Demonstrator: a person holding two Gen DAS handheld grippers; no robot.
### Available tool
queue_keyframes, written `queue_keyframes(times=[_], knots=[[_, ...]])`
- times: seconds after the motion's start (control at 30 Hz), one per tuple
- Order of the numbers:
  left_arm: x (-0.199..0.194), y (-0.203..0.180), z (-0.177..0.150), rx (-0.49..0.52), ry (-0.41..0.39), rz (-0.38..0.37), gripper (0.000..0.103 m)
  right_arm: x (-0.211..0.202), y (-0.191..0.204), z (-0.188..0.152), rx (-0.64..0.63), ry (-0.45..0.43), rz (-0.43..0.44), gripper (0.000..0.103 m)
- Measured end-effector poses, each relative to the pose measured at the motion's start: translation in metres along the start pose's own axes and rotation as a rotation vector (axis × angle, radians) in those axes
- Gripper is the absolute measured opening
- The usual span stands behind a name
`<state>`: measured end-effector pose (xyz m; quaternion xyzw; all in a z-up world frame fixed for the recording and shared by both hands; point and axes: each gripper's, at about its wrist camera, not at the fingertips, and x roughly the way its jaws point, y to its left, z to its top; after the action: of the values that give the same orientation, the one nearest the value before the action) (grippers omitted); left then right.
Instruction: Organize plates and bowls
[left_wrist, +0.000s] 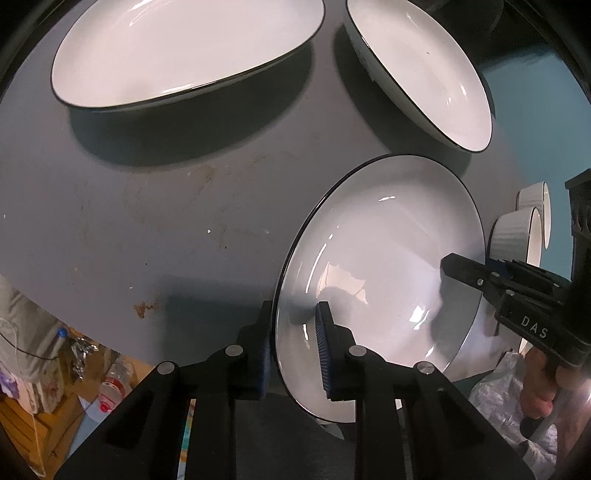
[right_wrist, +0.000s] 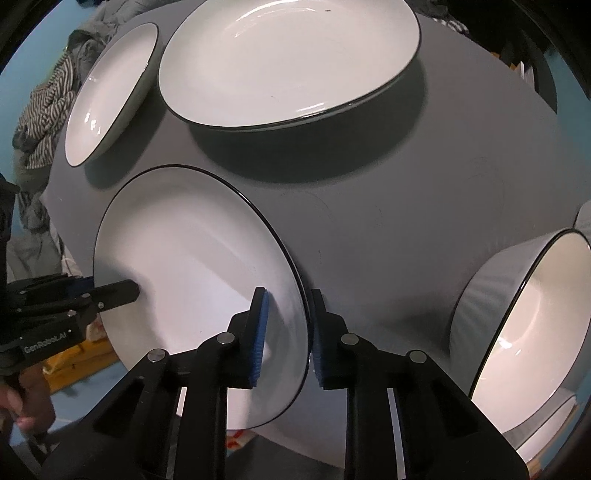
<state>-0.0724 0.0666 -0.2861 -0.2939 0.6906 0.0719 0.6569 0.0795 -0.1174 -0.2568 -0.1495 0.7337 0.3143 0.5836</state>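
We have both tools clamped on the same white plate (left_wrist: 376, 266), a black-rimmed dish that sits at the near edge of the grey table (left_wrist: 147, 206). In the left wrist view our left gripper (left_wrist: 293, 350) pinches the plate's rim at about seven o'clock on the dish, one blue pad (left_wrist: 323, 354) pressed on the glossy inner face and the other finger behind the rim. Our right gripper (left_wrist: 480, 273) comes in from three o'clock of that view and bites the opposite rim, with a hand (left_wrist: 539, 391) on its handle at four o'clock. In the right wrist view the right gripper (right_wrist: 286, 339) straddles the plate's (right_wrist: 192, 273) edge with a blue pad (right_wrist: 260, 332) on the white face, while the left gripper (right_wrist: 92, 295) reaches in from nine o'clock. Two larger plates lie flat farther back: one at eleven o'clock (left_wrist: 177, 51) and one at one o'clock (left_wrist: 424, 70) of the left view. Two ribbed bowls (left_wrist: 517, 229) stand at three o'clock there, and a deep bowl (right_wrist: 532, 332) shows at four o'clock of the right view. Striped cloth (right_wrist: 44, 110) is heaped beyond the table at ten o'clock.
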Motion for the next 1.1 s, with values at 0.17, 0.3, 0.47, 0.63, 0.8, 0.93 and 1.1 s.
queue_keyframes(times=[0.17,0.3,0.47,0.63,0.8,0.93,1.1], knots=[[0.001,-0.008,0.002,0.003,0.005,0.006,0.021,-0.002,-0.009,0.001,0.025,0.002,0.009,0.021],[0.0,-0.01,0.005,-0.001,0.012,0.0,0.021,-0.008,-0.015,0.006,0.042,-0.004,0.028,0.019],[-0.007,-0.012,0.009,0.01,0.006,0.007,0.021,-0.019,-0.022,0.006,0.065,-0.026,0.039,0.019],[-0.015,-0.018,0.014,0.015,0.0,0.003,0.021,-0.03,-0.027,0.009,0.06,-0.043,0.039,0.019],[-0.027,-0.021,0.021,0.017,-0.002,-0.018,0.021,-0.04,-0.027,0.001,0.068,-0.056,0.038,0.019],[-0.035,-0.023,0.029,0.029,-0.014,-0.02,0.021,-0.047,-0.024,0.003,0.079,-0.065,0.045,0.018],[-0.049,-0.029,0.047,0.034,-0.033,-0.022,0.021,-0.054,-0.025,0.012,0.06,-0.077,0.03,0.018]])
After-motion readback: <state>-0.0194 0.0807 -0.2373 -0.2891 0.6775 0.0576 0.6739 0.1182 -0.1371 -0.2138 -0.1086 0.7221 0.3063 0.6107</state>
